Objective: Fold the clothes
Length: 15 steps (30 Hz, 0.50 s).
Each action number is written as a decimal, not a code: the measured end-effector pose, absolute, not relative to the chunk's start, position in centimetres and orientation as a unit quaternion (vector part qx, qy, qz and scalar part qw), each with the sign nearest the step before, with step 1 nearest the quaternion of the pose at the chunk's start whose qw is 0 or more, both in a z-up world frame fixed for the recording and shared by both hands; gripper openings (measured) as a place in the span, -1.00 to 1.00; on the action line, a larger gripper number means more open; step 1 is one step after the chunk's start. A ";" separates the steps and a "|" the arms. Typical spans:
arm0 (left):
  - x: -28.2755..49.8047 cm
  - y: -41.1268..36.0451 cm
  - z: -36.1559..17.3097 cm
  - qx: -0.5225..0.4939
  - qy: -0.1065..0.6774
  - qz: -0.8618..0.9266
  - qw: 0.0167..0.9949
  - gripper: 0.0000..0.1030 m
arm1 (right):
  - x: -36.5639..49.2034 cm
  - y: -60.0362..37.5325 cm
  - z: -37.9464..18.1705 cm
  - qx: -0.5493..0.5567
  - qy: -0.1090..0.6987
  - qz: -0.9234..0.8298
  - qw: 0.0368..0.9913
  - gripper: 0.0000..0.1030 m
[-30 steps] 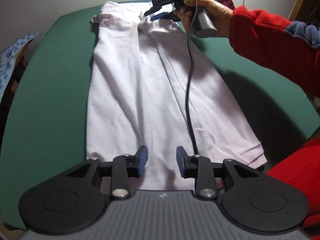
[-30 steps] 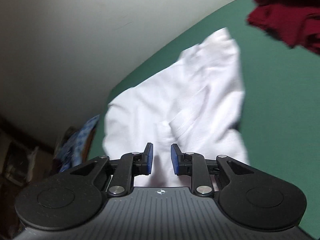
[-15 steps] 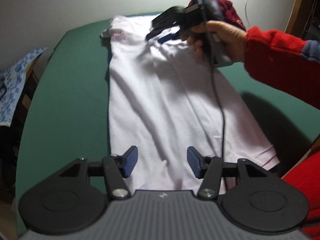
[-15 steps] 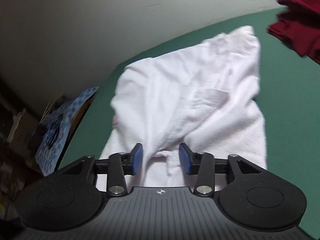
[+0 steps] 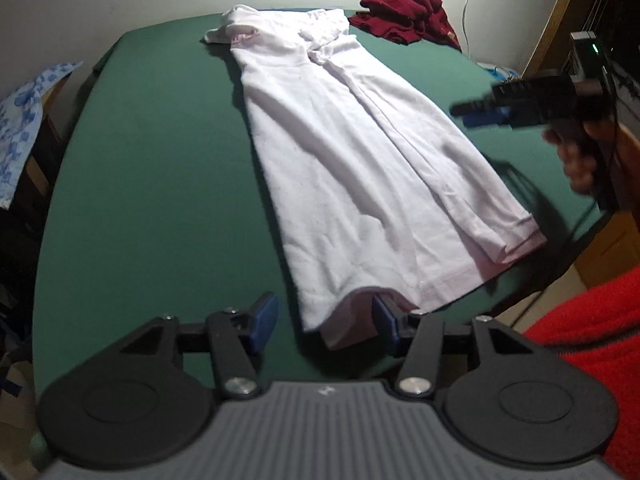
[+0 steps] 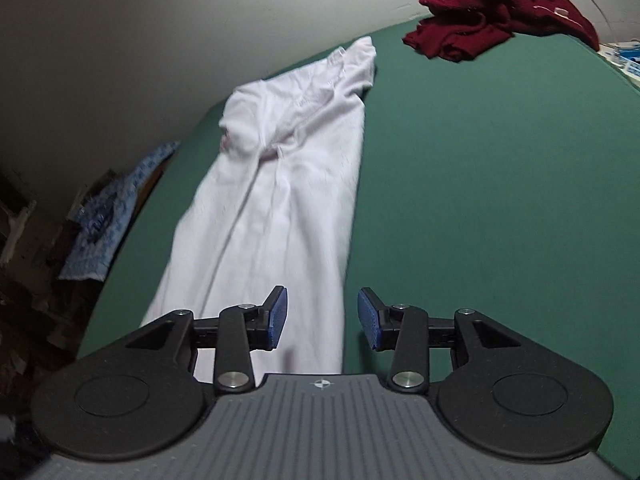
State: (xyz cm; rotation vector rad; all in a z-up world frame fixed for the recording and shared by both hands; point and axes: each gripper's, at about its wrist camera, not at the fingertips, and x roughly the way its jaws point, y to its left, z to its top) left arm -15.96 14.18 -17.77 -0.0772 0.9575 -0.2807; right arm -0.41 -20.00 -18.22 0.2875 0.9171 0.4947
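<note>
**White shirt folded lengthwise on the green counter, both tools apart from it**

The white shirt lies flat along the middle of the green counter, folded into a long narrow strip with its collar end toward the far wall and its hem at the near edge. One side panel is turned over the body, leaving a long crease down its length.

The left tool sits at the hem, its jaws having just been opening to a medium gap; the corner of the hem lies between the blue pads, which do not press it. The right tool, held by a hand in a red sleeve, hovers over the shirt's right edge, its jaws also having just been opening, with nothing gripped.

A crumpled dark red garment rests at the counter's far right corner, well apart from the shirt. Behind runs a plain pale wall; a blue patterned cloth lies off the left side, and wooden furniture stands to the right.
</note>
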 end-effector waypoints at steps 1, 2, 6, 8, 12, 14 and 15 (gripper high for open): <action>-15.3 14.6 -18.3 -0.049 0.464 -0.142 0.873 0.06 | -1.7 -20.1 -18.4 0.131 0.443 0.227 0.857 -0.17; -14.8 15.0 -18.8 -0.058 0.465 -0.153 0.870 0.03 | -2.9 -20.3 -18.6 0.128 0.449 0.218 0.857 -0.17; -14.1 15.2 -19.6 -0.092 0.464 -0.211 0.855 -0.02 | -7.1 -21.1 -19.3 0.158 0.453 0.179 0.859 -0.17; -14.7 14.2 -19.1 -0.072 0.461 -0.238 0.852 -0.06 | -9.0 -21.0 -19.2 0.168 0.440 0.157 0.868 -0.14; -16.5 11.6 -17.1 0.013 0.421 -0.277 0.863 -0.01 | -10.8 -18.1 -18.3 0.152 0.411 0.178 0.881 -0.15; -16.8 10.8 -16.8 0.040 0.416 -0.280 0.864 -0.01 | -10.9 -16.0 -17.8 0.114 0.399 0.195 0.889 -0.15; -16.9 10.6 -16.7 0.058 0.415 -0.271 0.867 -0.01 | -11.0 -15.1 -17.6 0.094 0.391 0.200 0.893 -0.15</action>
